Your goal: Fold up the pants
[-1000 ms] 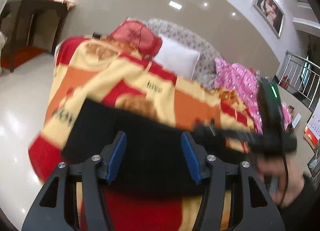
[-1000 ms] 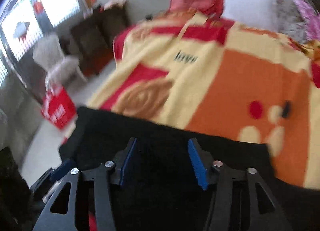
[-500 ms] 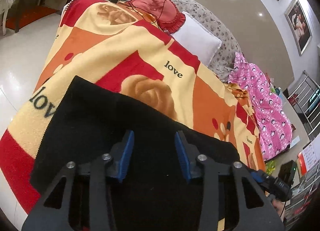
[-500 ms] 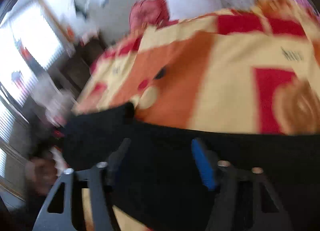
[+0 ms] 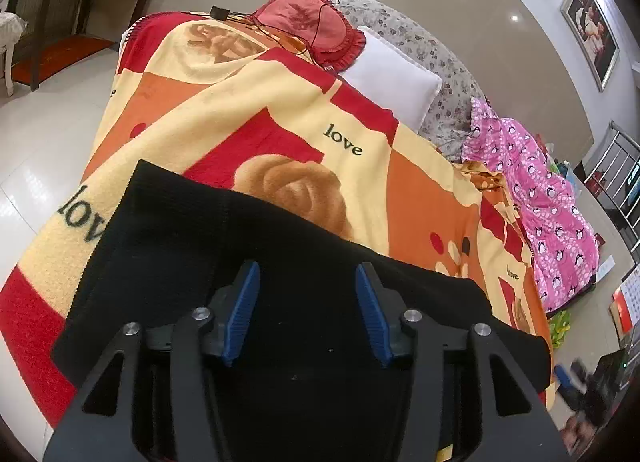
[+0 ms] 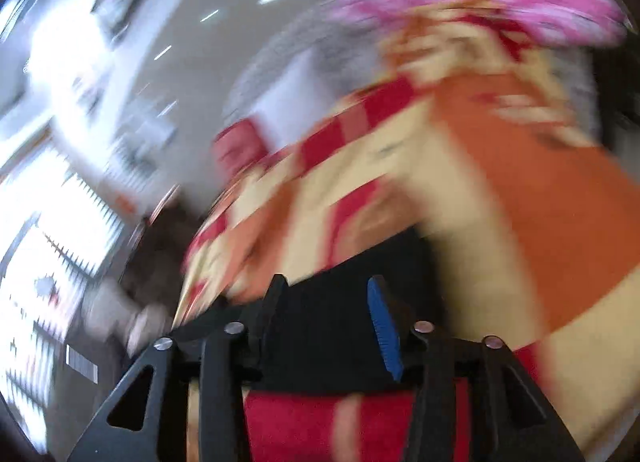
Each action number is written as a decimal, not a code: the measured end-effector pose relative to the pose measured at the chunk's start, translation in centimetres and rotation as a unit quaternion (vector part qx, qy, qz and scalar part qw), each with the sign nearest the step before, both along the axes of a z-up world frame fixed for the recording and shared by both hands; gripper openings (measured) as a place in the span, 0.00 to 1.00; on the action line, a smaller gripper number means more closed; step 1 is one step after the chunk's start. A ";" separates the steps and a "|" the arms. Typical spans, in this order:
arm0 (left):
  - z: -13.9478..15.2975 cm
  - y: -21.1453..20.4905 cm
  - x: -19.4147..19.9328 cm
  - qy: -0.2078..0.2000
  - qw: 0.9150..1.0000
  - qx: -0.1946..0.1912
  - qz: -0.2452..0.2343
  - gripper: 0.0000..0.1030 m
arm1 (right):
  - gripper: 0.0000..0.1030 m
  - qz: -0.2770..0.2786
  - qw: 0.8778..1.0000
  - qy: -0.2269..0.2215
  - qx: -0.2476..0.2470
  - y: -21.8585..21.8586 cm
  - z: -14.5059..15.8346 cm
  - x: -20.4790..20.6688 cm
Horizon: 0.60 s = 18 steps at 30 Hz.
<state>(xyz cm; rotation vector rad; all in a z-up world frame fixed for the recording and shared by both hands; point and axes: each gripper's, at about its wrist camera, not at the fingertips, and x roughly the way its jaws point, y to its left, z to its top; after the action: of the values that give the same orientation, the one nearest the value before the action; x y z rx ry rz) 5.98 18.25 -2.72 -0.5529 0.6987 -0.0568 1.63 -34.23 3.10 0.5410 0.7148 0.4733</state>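
Reading "love" in dark lettering on the red, orange and cream fleece blanket (image 5: 304, 102) is easy from the left wrist view: once beside the tan rose print near the middle, once larger along the blanket's left side, and once very small near its far right corner. This blanket covers a bed, and the black knitted pants (image 5: 288, 246) lie on its near part, flat and already doubled into a broad band. Their long axis runs across the view, from a ribbed end at the left near the bed's side edge to a rounded end at the right that reaches close to the blanket's corner. The upper edge slants down toward the right.

Beyond the pants the blanket is bare up to a red frilled cushion (image 5: 316, 28), a white pillow (image 5: 390, 76) and a pink spotted quilt (image 5: 536, 198) bunched along the right. Pale glossy floor (image 5: 44, 134) lies open to the left of the bed.

The left hand-held gripper (image 5: 307, 304) hangs over the middle of the pants with its blue pads set wide and nothing between them. The right hand-held gripper (image 6: 324, 318) (its view is badly smeared by motion) also shows its fingers spread apart over a corner of the black cloth, near the blanket's edge; whether they touch the cloth I cannot tell.
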 end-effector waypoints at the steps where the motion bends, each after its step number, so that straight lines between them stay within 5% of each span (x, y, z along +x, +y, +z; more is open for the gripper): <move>1: 0.0 -0.1 0.0 -0.002 1.000 0.003 -0.001 0.47 | 0.51 0.023 1.000 0.007 -0.009 1.8 -0.6 0.1; 4: -0.1 0.0 -0.2 -0.007 1.000 0.002 -0.005 0.47 | 0.50 0.024 0.998 0.032 -0.057 3.5 -3.0 0.0; 6: -0.1 0.1 -0.3 -0.010 1.000 0.001 -0.008 0.47 | 0.25 -0.026 0.998 0.045 -0.018 0.4 -4.2 -0.1; 8: -0.1 0.0 -0.3 -0.013 1.000 0.002 -0.008 0.47 | 0.11 -0.103 0.993 0.061 0.017 -4.2 -5.0 -0.7; 10: -0.1 -0.2 -0.3 -0.016 1.000 0.006 -0.008 0.50 | 0.08 -0.162 0.984 0.066 0.037 -7.7 -5.0 -2.4; 12: 0.2 -0.7 -0.3 -0.022 1.000 0.009 -0.019 0.64 | 0.24 -0.210 0.975 0.075 0.005 -8.8 -4.6 -3.3; 15: 1.4 -1.7 -1.8 -0.029 1.000 0.007 0.003 0.66 | 0.53 -0.208 0.975 0.065 0.047 -8.9 -3.9 -5.2; 18: 3.2 -5.6 -3.7 -0.075 0.994 -0.004 -0.073 0.75 | 0.56 -0.164 0.976 0.088 0.114 -9.3 -4.6 -5.4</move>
<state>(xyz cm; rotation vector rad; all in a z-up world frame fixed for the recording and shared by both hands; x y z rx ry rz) 2.30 12.64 0.47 -0.4981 0.5911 -0.2354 -3.74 -43.56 -1.50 0.9087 0.7275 0.2000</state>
